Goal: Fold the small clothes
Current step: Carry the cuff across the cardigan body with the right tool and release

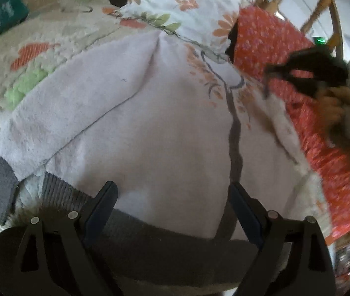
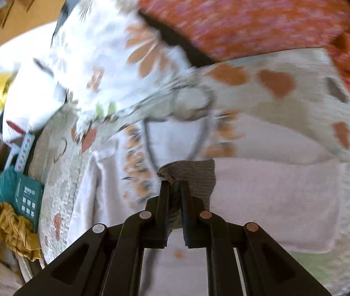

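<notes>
Small pale lilac sweater (image 1: pixel 165 133) with grey ribbed trim lies spread on the quilted floral bedspread (image 1: pixel 51 49), one sleeve (image 1: pixel 59 113) already folded across the body. Right gripper (image 2: pixel 174 185) is clamped on a grey ribbed cuff (image 2: pixel 194 175), jaws nearly together, fabric bunched between them; right wrist view is motion-blurred. Left gripper (image 1: pixel 172 197) hangs over the grey hem (image 1: pixel 150 231), jaws wide apart, nothing between them. Risks, my read: the pinch is near the cuff edge, so a fast swing could pull it out. With the hem unpinned, dragging the sleeve could shift the whole body and undo the first fold. The left could grab bedspread along with the hem. The orange patterned cloth (image 1: pixel 273 39) lies close by, a snag risk.
</notes>
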`<state>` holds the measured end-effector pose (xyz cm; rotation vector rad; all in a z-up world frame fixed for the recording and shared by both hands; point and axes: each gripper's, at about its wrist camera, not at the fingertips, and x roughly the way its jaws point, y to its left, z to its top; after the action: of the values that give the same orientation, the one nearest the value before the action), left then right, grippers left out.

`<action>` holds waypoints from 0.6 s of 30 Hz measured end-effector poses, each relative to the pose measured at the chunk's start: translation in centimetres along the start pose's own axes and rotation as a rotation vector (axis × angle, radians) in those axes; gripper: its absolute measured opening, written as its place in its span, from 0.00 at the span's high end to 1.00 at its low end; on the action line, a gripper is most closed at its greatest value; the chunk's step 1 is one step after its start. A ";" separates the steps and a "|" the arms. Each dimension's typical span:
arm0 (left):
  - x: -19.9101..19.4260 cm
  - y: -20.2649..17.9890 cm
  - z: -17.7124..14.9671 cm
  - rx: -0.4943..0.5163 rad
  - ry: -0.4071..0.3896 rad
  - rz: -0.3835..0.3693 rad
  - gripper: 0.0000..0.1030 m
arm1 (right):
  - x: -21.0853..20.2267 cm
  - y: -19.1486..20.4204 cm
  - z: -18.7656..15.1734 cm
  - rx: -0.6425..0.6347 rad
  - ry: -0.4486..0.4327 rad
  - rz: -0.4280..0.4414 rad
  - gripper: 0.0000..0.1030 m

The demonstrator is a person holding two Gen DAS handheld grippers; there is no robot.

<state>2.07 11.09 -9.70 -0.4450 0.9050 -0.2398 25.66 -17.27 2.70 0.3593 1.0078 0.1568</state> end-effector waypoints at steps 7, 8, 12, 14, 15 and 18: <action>0.3 0.0 -0.2 0.022 -0.002 -0.045 0.11 | 9.9 4.7 0.6 -0.060 0.097 -0.120 0.91; 0.3 0.1 -0.2 0.022 -0.001 -0.049 0.11 | 11.0 4.8 0.7 -0.053 0.109 -0.139 0.91; 0.2 0.6 -0.2 0.008 0.002 -0.073 0.10 | 13.7 4.5 1.0 -0.039 0.150 -0.154 0.86; 0.2 0.6 -0.2 0.005 0.006 -0.076 0.10 | 13.5 4.4 0.8 -0.043 0.145 -0.136 0.80; 0.2 0.7 -0.3 0.004 0.006 -0.078 0.10 | 13.2 4.5 0.7 -0.041 0.141 -0.122 0.77; 0.1 0.9 -0.3 -0.008 0.007 -0.080 0.10 | 11.5 5.4 0.2 -0.072 0.127 -0.100 0.73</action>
<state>1.90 11.74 -10.31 -0.4884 0.8964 -0.3111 32.12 -8.90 -4.34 0.2347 1.1402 0.1268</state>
